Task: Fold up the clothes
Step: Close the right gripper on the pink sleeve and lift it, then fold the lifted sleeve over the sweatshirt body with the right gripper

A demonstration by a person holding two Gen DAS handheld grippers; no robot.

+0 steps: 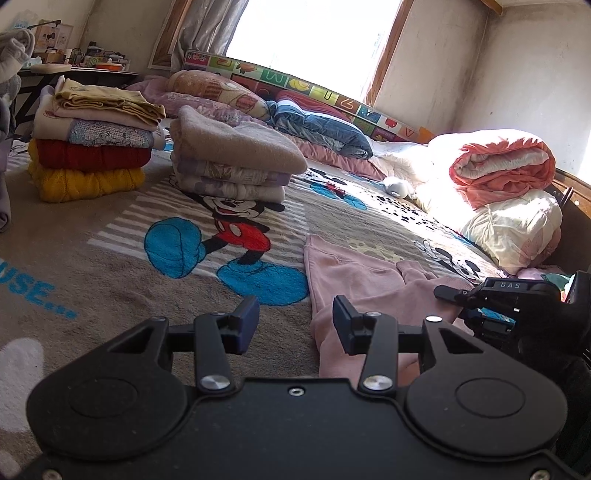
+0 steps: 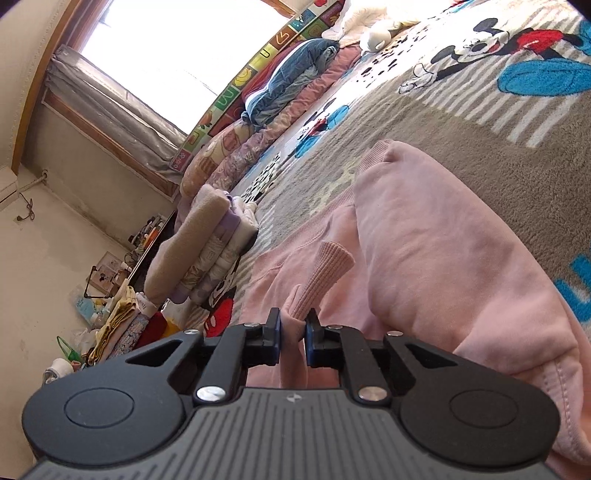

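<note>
My right gripper (image 2: pixel 293 328) is pinched on the ribbed cuff (image 2: pixel 325 269) of the pink sweatshirt (image 2: pixel 443 258), the blue pads pressed into a bunch of fabric between them; the cuff end sticks out past the fingertips. My left gripper (image 1: pixel 295 321) has its jaws spread wide and holds nothing; it hangs just above the bed blanket (image 1: pixel 110 266), with the sweatshirt's near edge under its right finger. Whether that finger touches the cloth I cannot tell.

The sweatshirt lies on the blanket, rumpled, one sleeve folded across the body. In the left view the right gripper covers part of the sleeve at the frame's right edge.

Further off stand two stacks of folded clothes: a beige-topped pile (image 1: pixel 232 162) and, to its left, a taller pile (image 1: pixel 92 140) with yellow and red knits at the bottom. Behind them lie pillows (image 1: pixel 321 129) and a rolled coral quilt (image 1: pixel 506 166). The window (image 1: pixel 314 33) is blown out white.
</note>
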